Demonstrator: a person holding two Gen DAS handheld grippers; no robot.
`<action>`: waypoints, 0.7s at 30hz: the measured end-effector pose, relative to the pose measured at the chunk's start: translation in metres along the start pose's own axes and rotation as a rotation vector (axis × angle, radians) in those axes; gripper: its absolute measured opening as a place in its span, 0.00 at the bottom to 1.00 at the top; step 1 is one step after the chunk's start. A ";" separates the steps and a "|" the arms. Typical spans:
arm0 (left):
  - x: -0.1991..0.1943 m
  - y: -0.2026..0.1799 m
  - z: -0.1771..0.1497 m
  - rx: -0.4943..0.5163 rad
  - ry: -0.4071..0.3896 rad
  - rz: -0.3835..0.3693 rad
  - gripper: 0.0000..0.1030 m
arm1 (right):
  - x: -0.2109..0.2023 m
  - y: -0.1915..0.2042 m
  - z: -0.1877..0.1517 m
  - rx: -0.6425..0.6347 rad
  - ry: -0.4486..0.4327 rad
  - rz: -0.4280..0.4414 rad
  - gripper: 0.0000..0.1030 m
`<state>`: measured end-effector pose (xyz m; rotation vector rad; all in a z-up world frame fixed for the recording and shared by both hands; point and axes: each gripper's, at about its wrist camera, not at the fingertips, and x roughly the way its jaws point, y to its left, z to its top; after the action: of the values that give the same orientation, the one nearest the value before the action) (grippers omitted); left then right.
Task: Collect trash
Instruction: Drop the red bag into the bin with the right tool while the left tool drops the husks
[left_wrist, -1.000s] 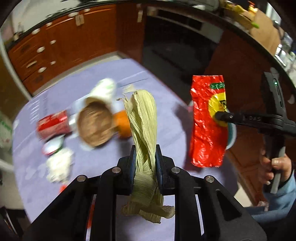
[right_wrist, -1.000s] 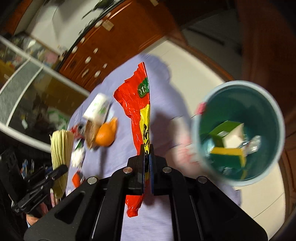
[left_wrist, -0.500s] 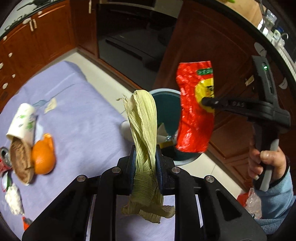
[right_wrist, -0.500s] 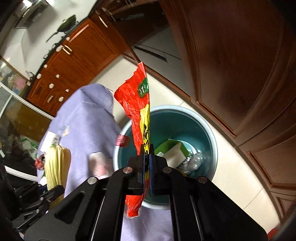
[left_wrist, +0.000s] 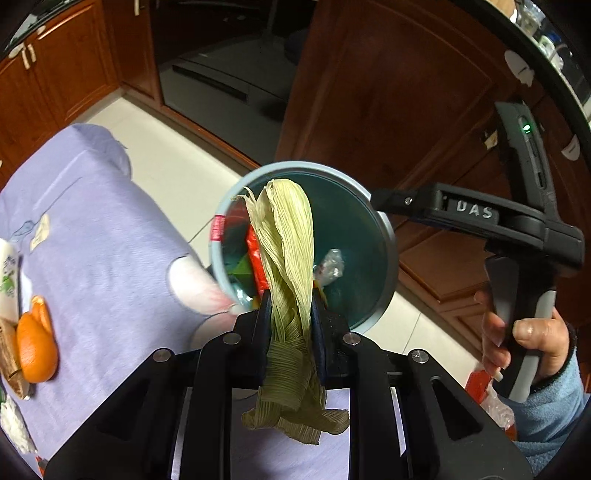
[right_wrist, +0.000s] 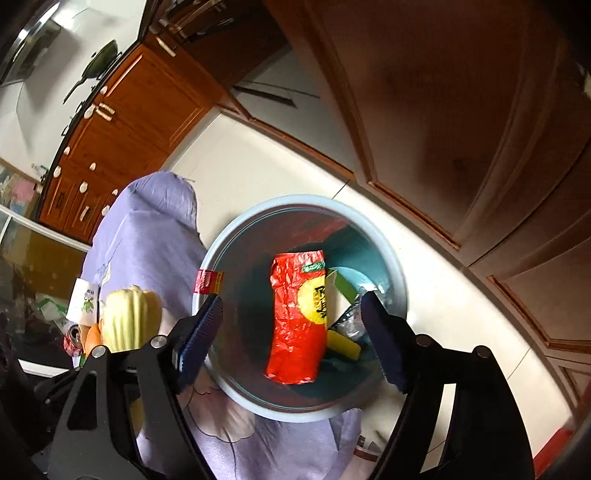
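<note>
My left gripper (left_wrist: 290, 306) is shut on a pale green corn husk (left_wrist: 286, 251) and holds it over the near rim of the teal trash bin (left_wrist: 388, 236). The husk also shows in the right wrist view (right_wrist: 129, 317). My right gripper (right_wrist: 291, 336) is open and empty above the bin (right_wrist: 221, 384). The red snack bag (right_wrist: 297, 321) lies loose inside the bin on other trash, a green carton (right_wrist: 341, 284) and a yellow piece (right_wrist: 343, 345). From the left wrist view the right gripper (left_wrist: 384, 201) reaches in over the bin's far rim.
The bin stands on a pale tiled floor against the lilac-covered table (left_wrist: 92, 229). On the table lie an orange (left_wrist: 37, 347), a paper cup (right_wrist: 83, 301) and a red can (right_wrist: 72, 341). Dark wooden cabinets (right_wrist: 461, 129) stand close behind the bin.
My right gripper has opened and the red snack bag has dropped into the bin. My left gripper has carried the corn husk right, to over the bin.
</note>
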<state>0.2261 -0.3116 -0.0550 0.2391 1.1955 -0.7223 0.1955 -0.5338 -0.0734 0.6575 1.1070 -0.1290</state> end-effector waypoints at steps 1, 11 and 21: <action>0.004 -0.003 0.002 0.004 0.004 -0.003 0.22 | -0.002 -0.002 0.001 0.008 -0.002 0.000 0.73; 0.022 -0.014 0.019 0.010 -0.007 0.014 0.68 | -0.017 -0.022 0.003 0.055 -0.017 -0.012 0.74; 0.001 -0.003 0.002 -0.057 -0.047 0.037 0.87 | -0.012 -0.009 -0.004 0.062 0.017 0.002 0.78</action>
<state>0.2261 -0.3157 -0.0548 0.1950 1.1622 -0.6573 0.1830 -0.5415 -0.0680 0.7163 1.1220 -0.1573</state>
